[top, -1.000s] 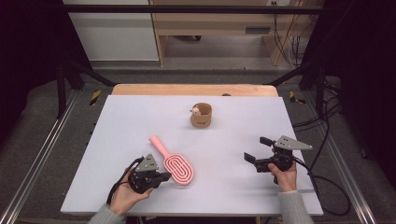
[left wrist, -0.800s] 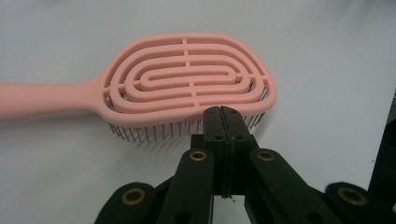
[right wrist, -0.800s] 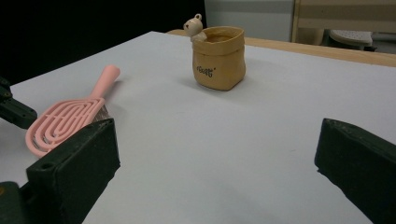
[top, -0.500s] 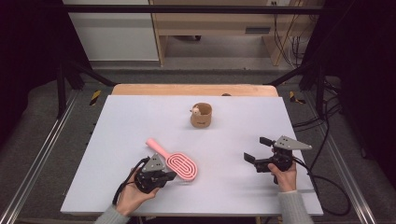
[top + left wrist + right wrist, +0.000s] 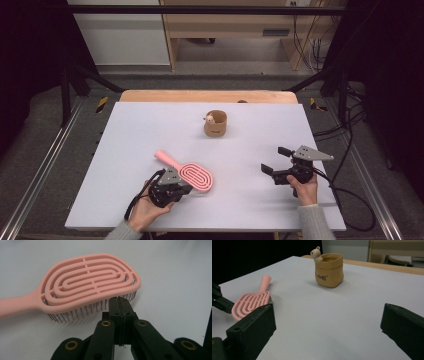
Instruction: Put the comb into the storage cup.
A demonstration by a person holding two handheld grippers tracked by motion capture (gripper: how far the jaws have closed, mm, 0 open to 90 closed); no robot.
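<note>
A pink hairbrush [image 5: 195,176] lies bristles down on the white table [image 5: 130,130], handle toward the far left. In the left gripper view its head [image 5: 87,282] sits just ahead of my left gripper [image 5: 118,300], whose jaws are shut together with their tips against the bristles at the near rim. I cannot tell whether any bristles are pinched. In the high view the left gripper [image 5: 186,188] is at the brush's near side. My right gripper [image 5: 276,160] rests on the table at the right, open wide and holding nothing [image 5: 328,308].
A small tan cup [image 5: 216,123] with a little bear figure [image 5: 209,119] on its rim stands at the middle of the table's far half; it is also ahead in the right gripper view [image 5: 329,271]. A wooden strip [image 5: 200,96] borders the far edge.
My left gripper has moved to the right, up to the brush head. The brush has shifted slightly right and turned a little. The right gripper has stayed put.
</note>
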